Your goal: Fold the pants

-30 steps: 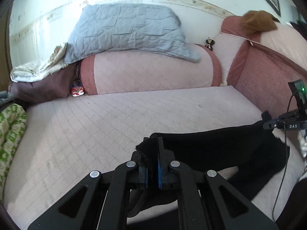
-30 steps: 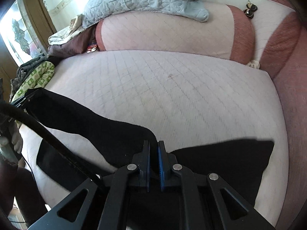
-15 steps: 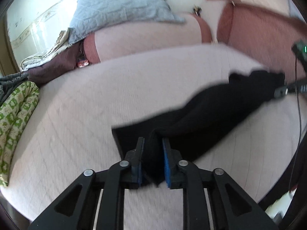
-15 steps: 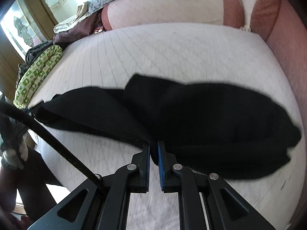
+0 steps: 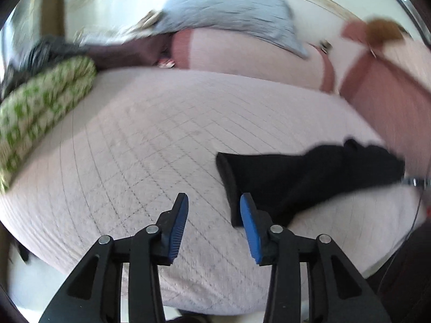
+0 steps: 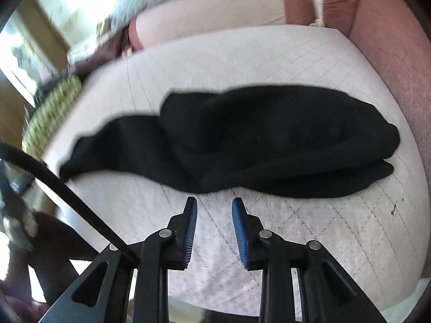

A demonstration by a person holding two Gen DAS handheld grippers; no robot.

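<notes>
Both of my tongs have let go since half a second ago: my left gripper point(image 5: 214, 202) and my right gripper point(image 6: 214, 206) now stand with jaws spread and nothing between the blue pads. Where I was pinching the black pants point(image 6: 242, 145) before, they now lie folded over themselves across the pink quilted sofa seat point(image 5: 140, 145), just ahead of my right tongs. From my left view the pants' end point(image 5: 296, 177) lies just right of my open fingers.
</notes>
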